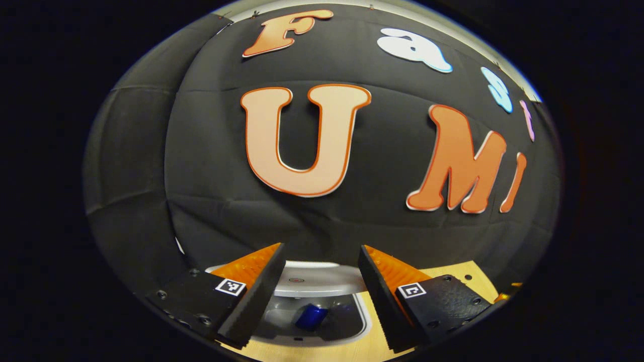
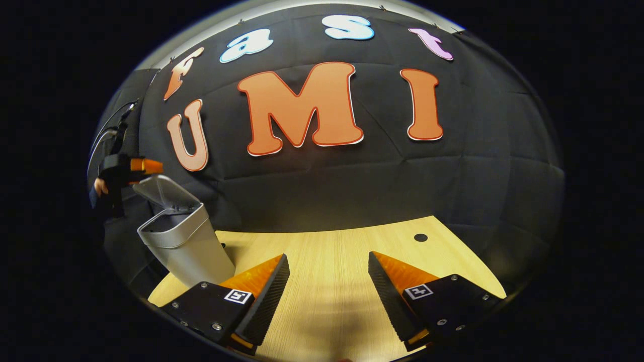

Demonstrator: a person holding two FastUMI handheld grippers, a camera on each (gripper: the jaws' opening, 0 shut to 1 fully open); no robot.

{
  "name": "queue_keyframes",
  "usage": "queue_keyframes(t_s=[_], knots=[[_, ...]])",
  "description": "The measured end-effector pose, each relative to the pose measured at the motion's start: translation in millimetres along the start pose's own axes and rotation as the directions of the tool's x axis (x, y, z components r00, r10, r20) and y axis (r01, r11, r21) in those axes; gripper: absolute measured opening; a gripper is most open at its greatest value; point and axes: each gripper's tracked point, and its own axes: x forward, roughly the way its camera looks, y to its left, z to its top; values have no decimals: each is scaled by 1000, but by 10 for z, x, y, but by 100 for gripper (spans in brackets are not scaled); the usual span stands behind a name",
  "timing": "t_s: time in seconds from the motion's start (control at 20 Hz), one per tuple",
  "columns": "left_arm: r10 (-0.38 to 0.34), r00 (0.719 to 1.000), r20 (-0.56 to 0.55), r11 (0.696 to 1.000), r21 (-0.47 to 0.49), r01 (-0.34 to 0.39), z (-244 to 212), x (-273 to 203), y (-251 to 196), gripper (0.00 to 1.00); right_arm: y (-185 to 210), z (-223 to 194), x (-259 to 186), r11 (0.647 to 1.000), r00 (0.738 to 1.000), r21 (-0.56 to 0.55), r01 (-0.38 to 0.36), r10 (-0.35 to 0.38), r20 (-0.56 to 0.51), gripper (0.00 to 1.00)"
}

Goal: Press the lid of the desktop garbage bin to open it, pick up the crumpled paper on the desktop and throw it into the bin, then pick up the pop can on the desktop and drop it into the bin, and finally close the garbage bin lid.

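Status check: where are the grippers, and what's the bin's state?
Left gripper open, above the open bin; blue can inside. Right gripper open over bare desktop. Lid up, not yet closed. Nothing in the way.

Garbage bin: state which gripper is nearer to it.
Left. The left gripper hovers open right above the open garbage bin; the right gripper sits over bare desktop, off to the bin's side.
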Motion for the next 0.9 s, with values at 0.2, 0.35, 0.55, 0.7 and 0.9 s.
queue_keyframes(t_s=[0.2, 0.35, 0.55, 0.7, 0.9], knots=[[16, 998, -62, 1000, 2, -16, -716, -160, -24, 96, 97, -32, 3, 1000, 1000, -9, -21, 21, -11, 94], [22, 997, -73, 999, -35, -25, -996, -217, 10, 97, 163, -70, -14, 999, 999, -27, -38, 37, -22, 94], [55, 998, -27, 993, 103, -52, -1036, -201, 29, 98, 195, -109, -30, 998, 999, -43, -45, 44, -32, 94], [41, 999, 7, 996, 80, -42, -1002, -208, -7, 97, 227, -129, -52, 998, 998, -48, -50, 49, -37, 94], [39, 998, 56, 996, 72, -43, -998, -214, -10, 98, 295, -148, -67, 997, 997, -50, -65, 63, -43, 94]])
